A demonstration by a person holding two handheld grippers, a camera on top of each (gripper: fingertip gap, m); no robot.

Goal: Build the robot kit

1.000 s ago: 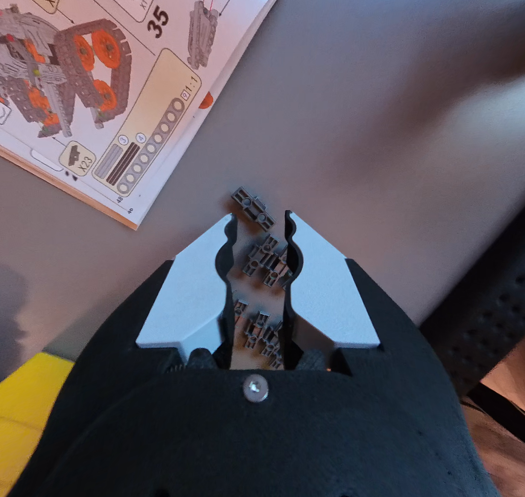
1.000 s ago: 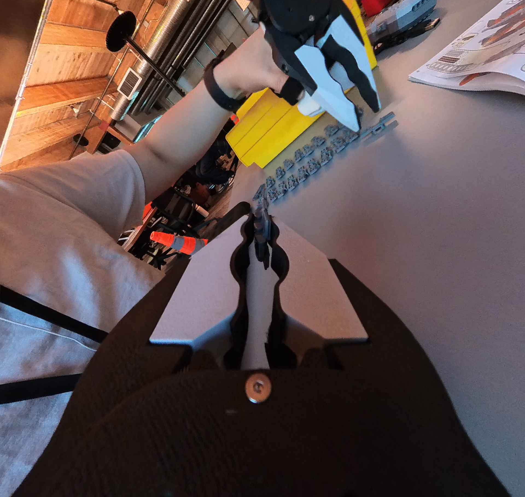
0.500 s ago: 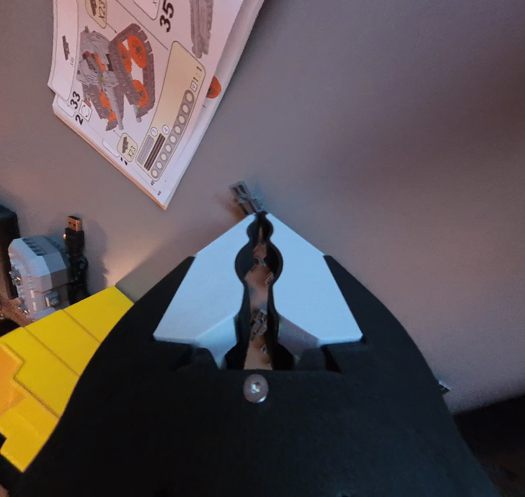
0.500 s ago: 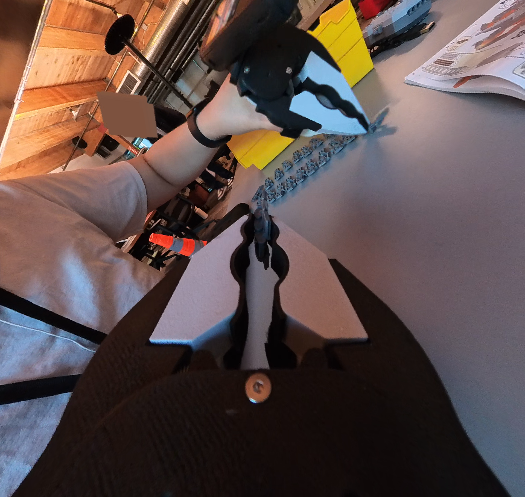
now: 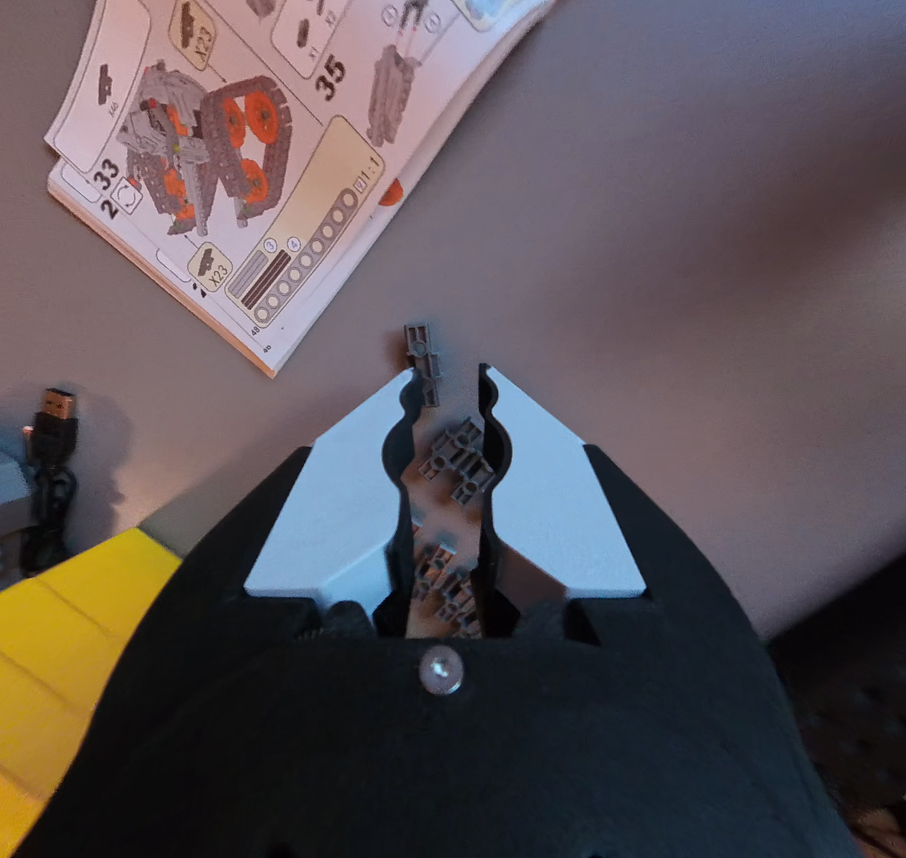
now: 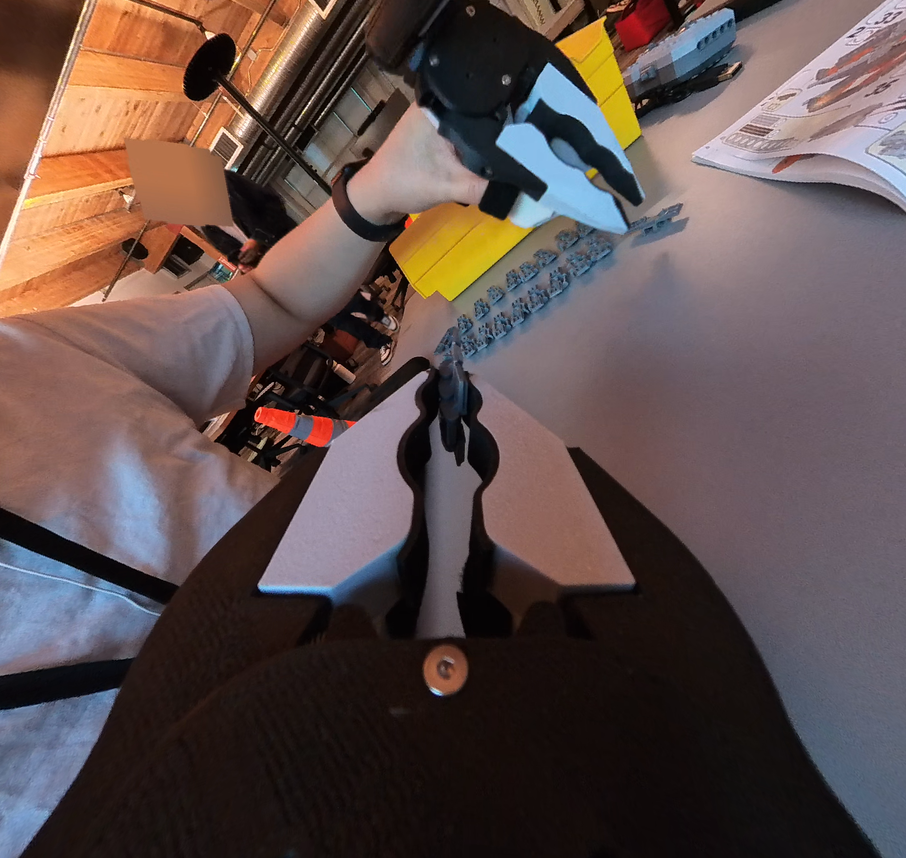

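Left gripper (image 5: 448, 374) newly parted over grey link (image 5: 422, 359) (right gripper (image 6: 453, 378) clamped on track piece (image 6: 452, 410)).

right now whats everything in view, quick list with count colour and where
grey connector pieces: many, too small to count, grey, two rows on the table
joined grey piece: one, grey, flat on the table at the far end of the rows, by the left gripper's tip
held grey piece: one, dark grey, between the right gripper's fingertips
instruction booklet: one, white with orange and grey drawings, open on the table
yellow bin: one, yellow, behind the rows
grey block with black cable: one, beyond the bin
table: one, grey
left gripper: black and white, open over the rows
right gripper: black and white, shut
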